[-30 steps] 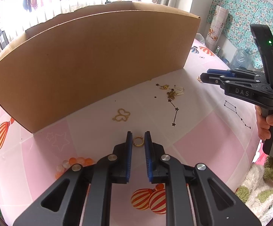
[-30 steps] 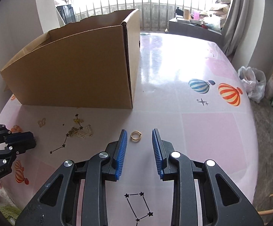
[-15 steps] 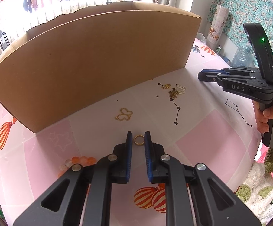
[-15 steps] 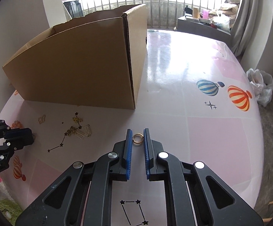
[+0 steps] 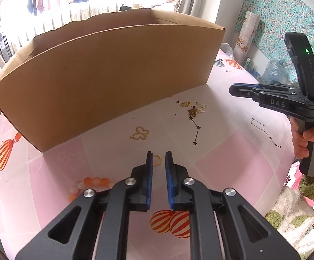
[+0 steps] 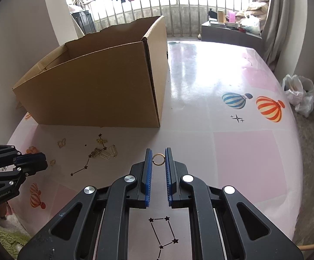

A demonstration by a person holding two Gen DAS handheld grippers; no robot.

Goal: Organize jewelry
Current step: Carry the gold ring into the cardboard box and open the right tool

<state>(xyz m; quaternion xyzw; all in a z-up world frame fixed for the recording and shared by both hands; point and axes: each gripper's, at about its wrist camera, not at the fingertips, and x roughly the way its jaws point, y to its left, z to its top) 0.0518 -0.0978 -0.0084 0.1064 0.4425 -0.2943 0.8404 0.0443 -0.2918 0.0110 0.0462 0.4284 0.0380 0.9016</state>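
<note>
My left gripper (image 5: 158, 155) is shut on a small gold ring (image 5: 157, 160) that sits at its fingertips, leaning against the left pad. In the right wrist view my right gripper (image 6: 158, 151) is shut on a second gold ring (image 6: 158, 159), with both blue pads touching it. An open cardboard box (image 5: 113, 75) (image 6: 96, 91) stands just behind. The right gripper (image 5: 232, 91) also shows at the right of the left wrist view, held by a person's hand (image 5: 308, 143). At the left edge of the right wrist view, the left gripper (image 6: 45, 162) is low over the table.
A gold butterfly pendant (image 5: 140, 134) (image 6: 61, 143), a cluster of small gold pieces (image 5: 194, 109) (image 6: 103, 150) and an orange bead bracelet (image 5: 91, 184) lie on the pink tablecloth (image 6: 243, 151) in front of the box. A plastic bag (image 6: 297, 95) sits beyond the table's right edge.
The right jaws came together on their ring, and the box's open top now shows more in that view. The ring at the left fingertips has tipped toward the left pad. The left gripper stayed put.
</note>
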